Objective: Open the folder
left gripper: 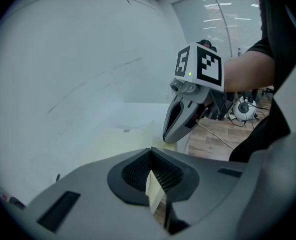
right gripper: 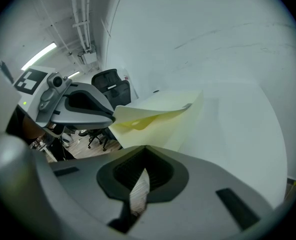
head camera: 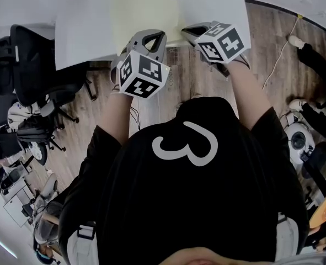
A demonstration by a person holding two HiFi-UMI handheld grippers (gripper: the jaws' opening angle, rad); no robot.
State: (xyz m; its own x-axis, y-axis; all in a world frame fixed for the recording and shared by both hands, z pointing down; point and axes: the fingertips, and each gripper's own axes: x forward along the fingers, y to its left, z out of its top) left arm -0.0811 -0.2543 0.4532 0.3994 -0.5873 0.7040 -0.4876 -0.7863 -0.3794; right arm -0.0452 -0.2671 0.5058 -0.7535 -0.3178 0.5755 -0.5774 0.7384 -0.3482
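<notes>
holding the pale yellow thin folder (head camera: 146, 10) by its near edge: my left gripper (left gripper: 152, 176) clamps the raised cover (right gripper: 153, 116), and my right gripper (right gripper: 140, 179) beside it seemingly pinches the bottom leaf (right gripper: 180, 134).

We look along our right hand-held gripper (right gripper: 142, 159), whose jaws are pressed together on a thin pale strip. This seems to be the lower leaf of the pale yellow folder (right gripper: 158, 119), which runs down to them. The left hand-held gripper (right gripper: 110, 118) pinches the upper leaf's corner and holds it raised off the lower one. Under the folder is a white counter (right gripper: 228, 134) — a black office chair (right gripper: 110, 86) stands beyond.
</notes>
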